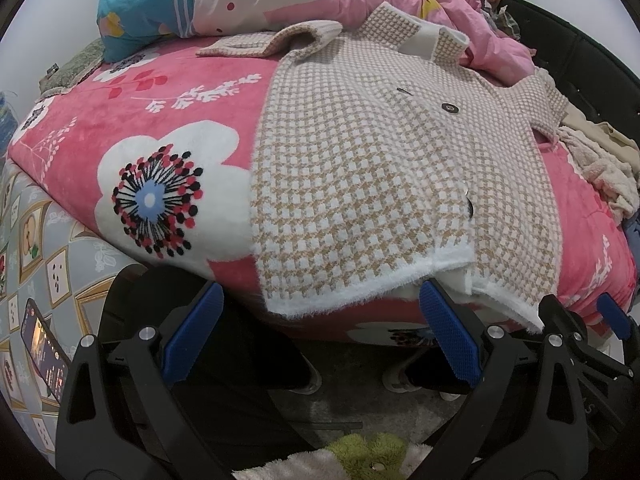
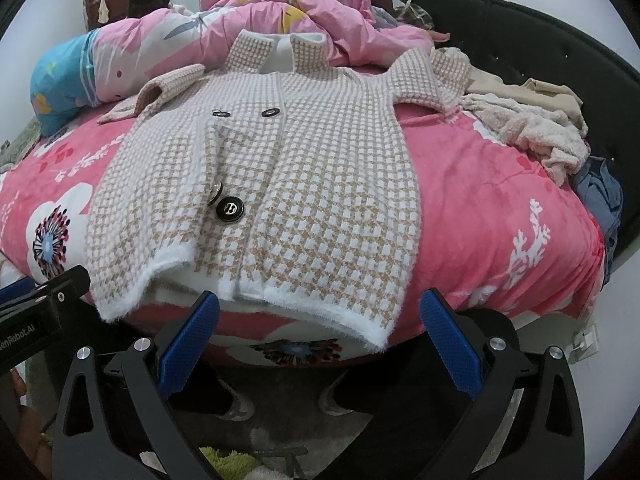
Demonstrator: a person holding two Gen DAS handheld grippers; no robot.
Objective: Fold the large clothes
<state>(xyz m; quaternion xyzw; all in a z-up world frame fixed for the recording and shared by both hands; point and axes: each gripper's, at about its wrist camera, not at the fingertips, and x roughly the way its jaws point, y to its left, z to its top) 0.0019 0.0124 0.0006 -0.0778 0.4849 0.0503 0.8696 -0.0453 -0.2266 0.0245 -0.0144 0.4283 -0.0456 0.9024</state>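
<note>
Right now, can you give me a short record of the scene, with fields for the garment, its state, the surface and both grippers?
garment: houndstooth coat, beige and white, black buttons
state: spread flat, front up, hem at the near bed edge, not yet folded
surface: pink floral blanket
left gripper: open, just below the hem
right gripper: open, just below the hem
nearby: pink quilt, piled clothes

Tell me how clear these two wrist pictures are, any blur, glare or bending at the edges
Left wrist view: even soft light, no glare; the houndstooth coat is sharp, the bed edge bows strongly, corners are black. Right wrist view: same flat light, coat buttons crisp, headboard curves from fisheye distortion, the right gripper stays in focus.
</note>
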